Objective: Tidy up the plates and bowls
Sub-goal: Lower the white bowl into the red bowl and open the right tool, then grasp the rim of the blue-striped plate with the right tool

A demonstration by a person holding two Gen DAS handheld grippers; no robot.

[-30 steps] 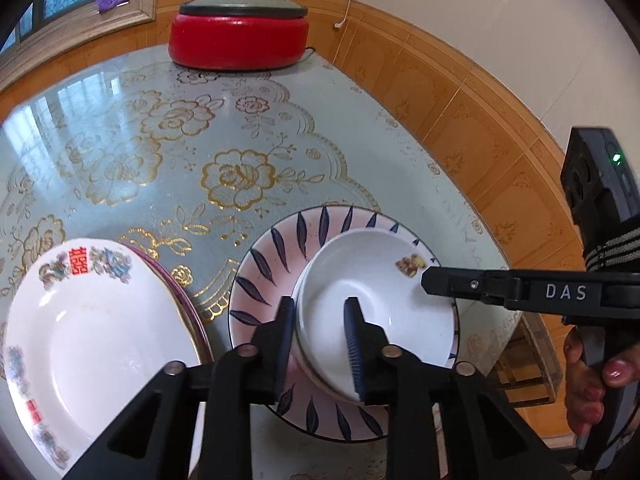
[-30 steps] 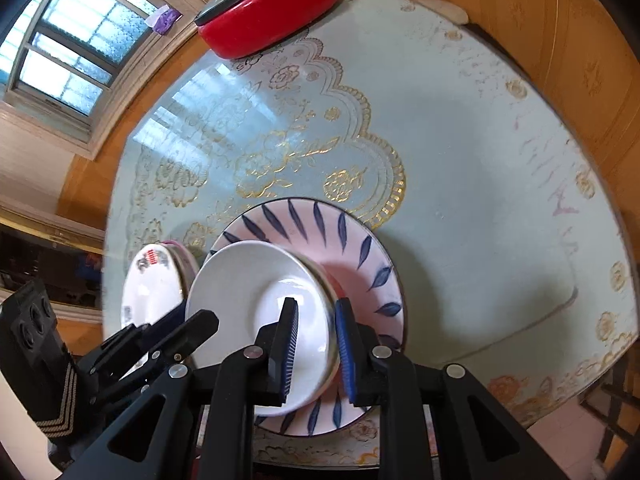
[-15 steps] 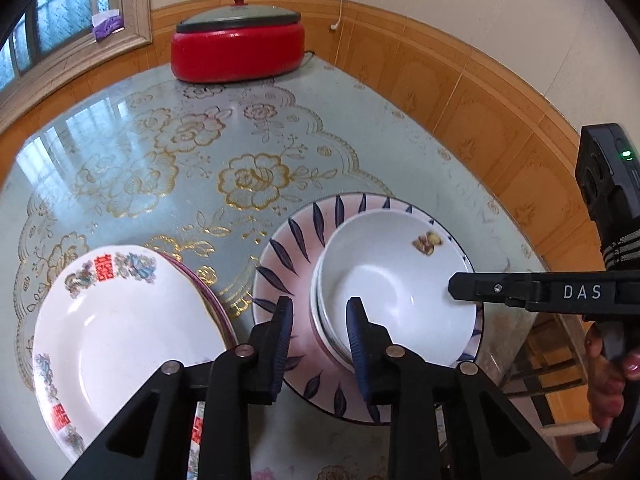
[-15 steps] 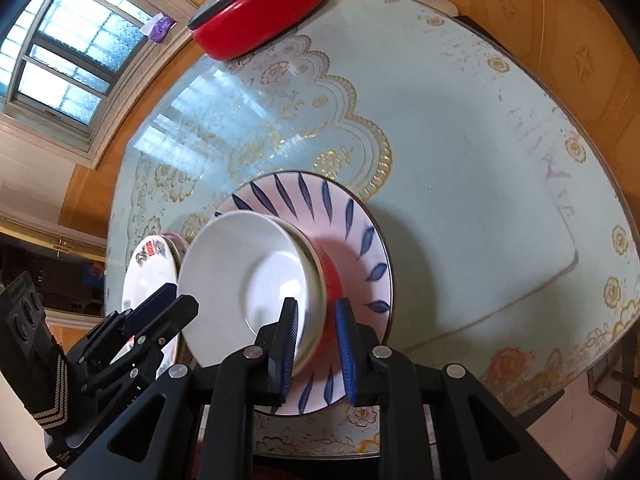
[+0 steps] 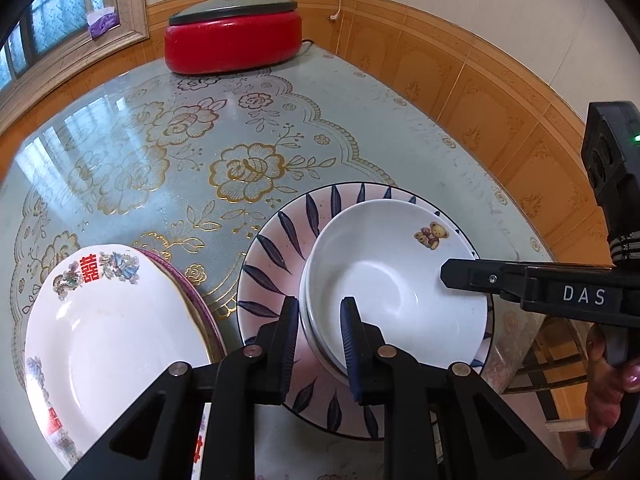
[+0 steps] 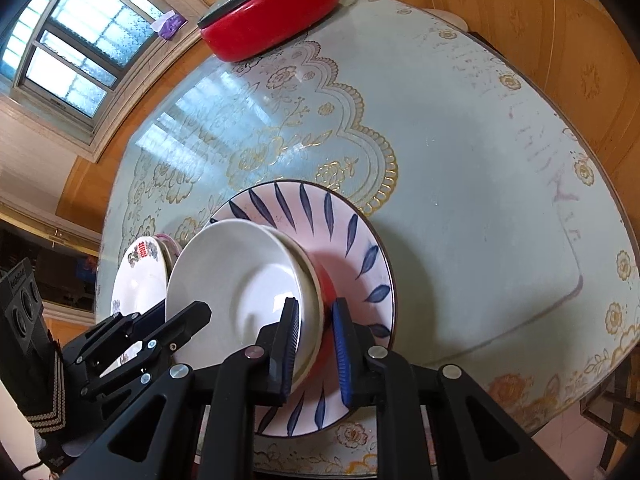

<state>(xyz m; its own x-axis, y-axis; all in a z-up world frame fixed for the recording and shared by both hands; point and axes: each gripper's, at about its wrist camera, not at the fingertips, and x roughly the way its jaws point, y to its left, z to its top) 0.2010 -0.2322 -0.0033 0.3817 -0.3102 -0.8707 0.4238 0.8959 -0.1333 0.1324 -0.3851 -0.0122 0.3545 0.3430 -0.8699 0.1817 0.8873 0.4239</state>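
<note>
A stack of white bowls (image 5: 396, 280), the top one with a small bear print, rests on a pink plate with blue leaf marks (image 5: 280, 256). My left gripper (image 5: 319, 344) straddles the near-left rim of the bowls, jaws closed around it. My right gripper (image 6: 314, 340) straddles the opposite rim of the same stack (image 6: 240, 280), whose lowest bowl is red outside; its jaws pinch the rim too. The right gripper also shows in the left wrist view (image 5: 472, 278). A white plate with red characters (image 5: 108, 332) lies on a small stack at the left.
A red electric pot with a grey lid (image 5: 234, 38) stands at the far edge of the round glass-topped table (image 5: 180, 152). Orange-tiled wall runs behind and to the right. A window is at the far left. A chair (image 5: 540, 356) stands beyond the table's right edge.
Both grippers and the bowl stack have shifted slightly; the bowls now sit lower on the pink plate. The grips on the rim look unchanged.
</note>
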